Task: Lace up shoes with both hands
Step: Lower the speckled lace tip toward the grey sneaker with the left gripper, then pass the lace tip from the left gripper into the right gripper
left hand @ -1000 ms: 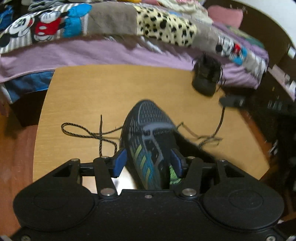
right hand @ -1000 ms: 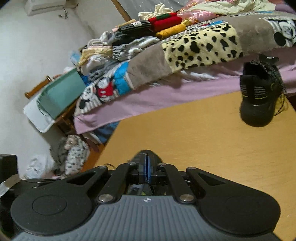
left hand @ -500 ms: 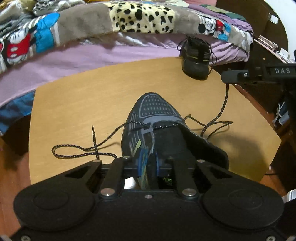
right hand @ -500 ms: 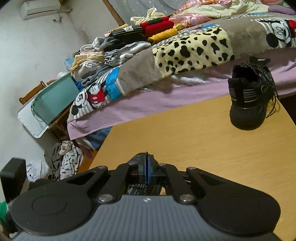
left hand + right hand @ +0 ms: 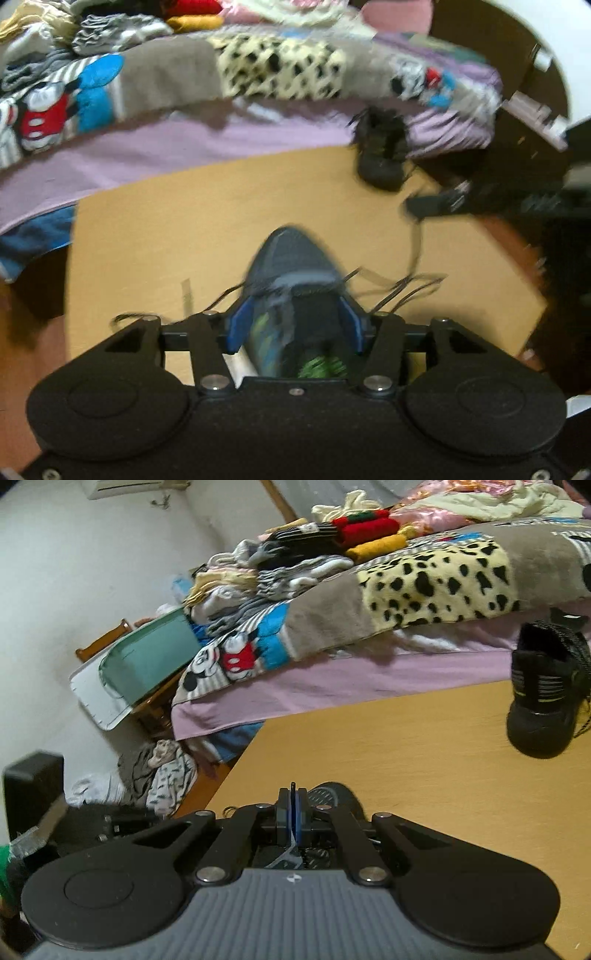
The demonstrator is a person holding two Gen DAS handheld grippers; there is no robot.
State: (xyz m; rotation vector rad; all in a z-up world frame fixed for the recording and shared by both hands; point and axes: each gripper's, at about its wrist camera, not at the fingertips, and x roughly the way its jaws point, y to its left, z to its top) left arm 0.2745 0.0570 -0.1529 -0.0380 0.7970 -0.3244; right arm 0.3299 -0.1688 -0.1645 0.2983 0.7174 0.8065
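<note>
Left gripper (image 5: 297, 321): matte black housing w/ two round raised discs at the front corners, black linkage arms w/ silver pivot screws, small screw at centre, blue pads (image 5: 239, 323) on the fingers. Right gripper (image 5: 292, 812): same black discs & arms, silver screws — but a grey ribbed top plate w/ a small round black-and-white mark; blue pads, black finger blocks.
</note>
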